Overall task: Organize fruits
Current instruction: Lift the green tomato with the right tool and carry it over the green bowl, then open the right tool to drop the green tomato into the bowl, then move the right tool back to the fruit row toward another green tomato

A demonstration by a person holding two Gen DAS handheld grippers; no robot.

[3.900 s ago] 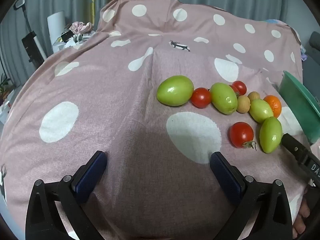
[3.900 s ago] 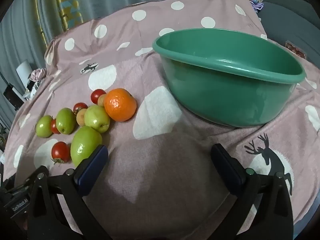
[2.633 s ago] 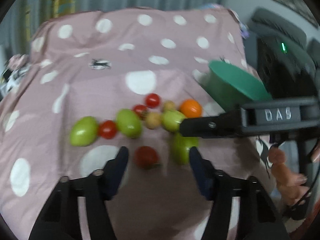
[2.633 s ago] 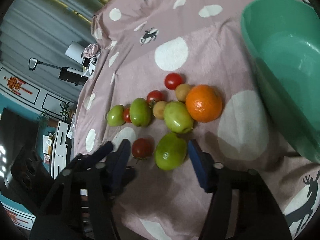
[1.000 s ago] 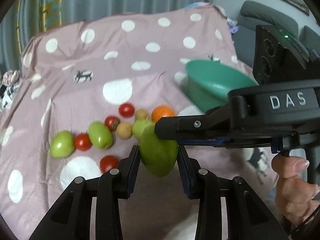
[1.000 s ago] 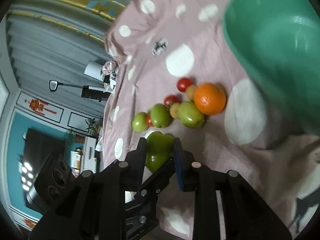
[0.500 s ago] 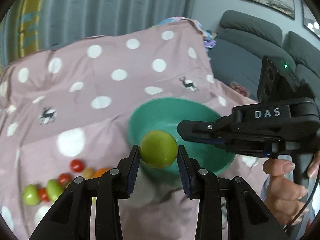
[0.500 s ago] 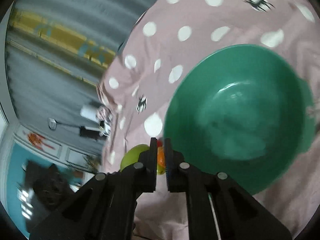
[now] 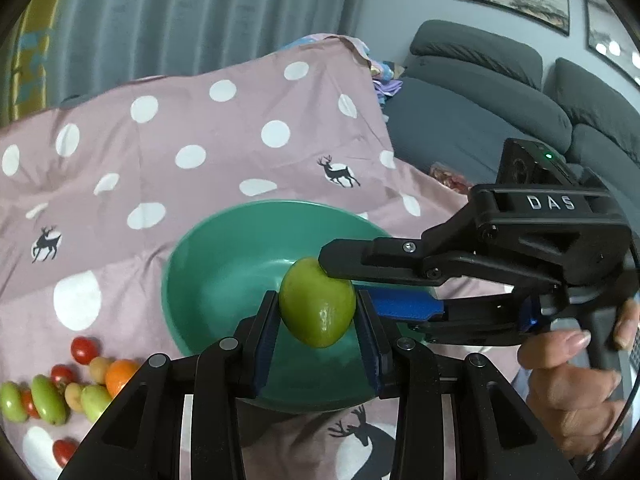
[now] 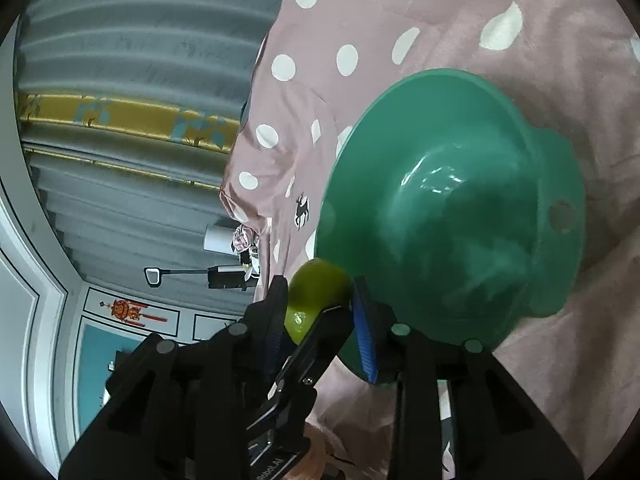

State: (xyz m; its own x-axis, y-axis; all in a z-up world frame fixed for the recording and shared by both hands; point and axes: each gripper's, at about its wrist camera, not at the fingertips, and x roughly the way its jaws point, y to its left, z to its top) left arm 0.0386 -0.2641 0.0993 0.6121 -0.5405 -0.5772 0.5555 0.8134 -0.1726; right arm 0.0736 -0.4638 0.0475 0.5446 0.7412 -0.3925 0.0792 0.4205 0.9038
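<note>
Home living room: sofa (image 9: 480, 92), curtains (image 9: 180, 16)

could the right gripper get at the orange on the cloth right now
Probably not without backing off. The right gripper sits over the green basin, jaws opening beside the green fruit that the left gripper grips. That gripper and the basin stand between it and the orange.

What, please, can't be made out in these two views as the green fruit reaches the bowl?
- Left wrist view: the bowl's near floor is hidden by the green fruit and both hand-held grippers.
- Left wrist view: the bottom-left tomato is cut off by the edge.
- Right wrist view: the bowl's inside is blurred.
</note>
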